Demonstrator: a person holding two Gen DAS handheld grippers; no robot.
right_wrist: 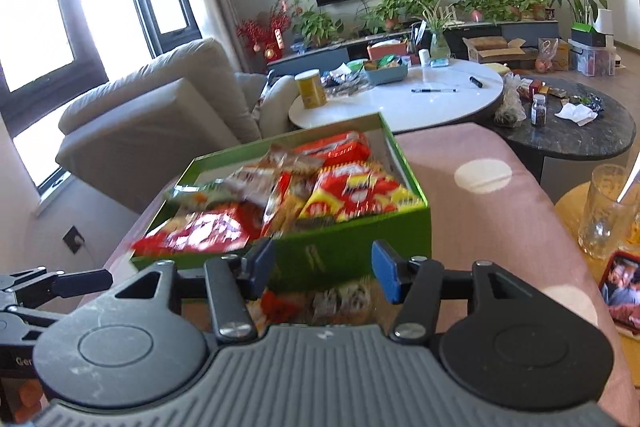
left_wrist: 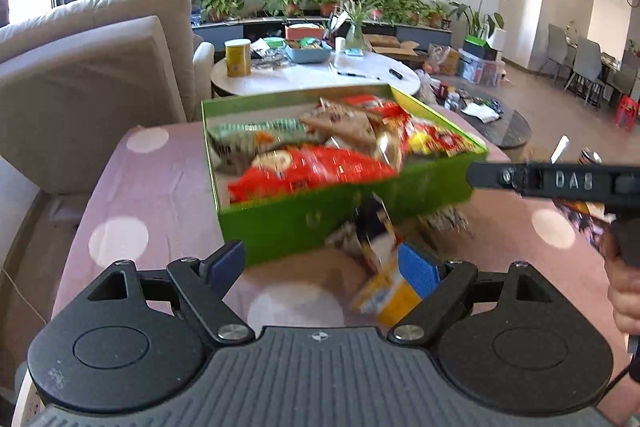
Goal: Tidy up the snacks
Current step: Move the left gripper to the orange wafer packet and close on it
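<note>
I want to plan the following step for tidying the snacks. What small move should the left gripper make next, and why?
Probably close the left gripper on the blurred yellow and dark snack packet between its open blue pads. That packet lies on the pink dotted cloth, outside the green cardboard box that already holds the other packets.

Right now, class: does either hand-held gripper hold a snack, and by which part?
Neither. The left hand-held gripper is open; a yellow snack packet lies loose between its fingers. The right hand-held gripper is open over the packets.
</note>
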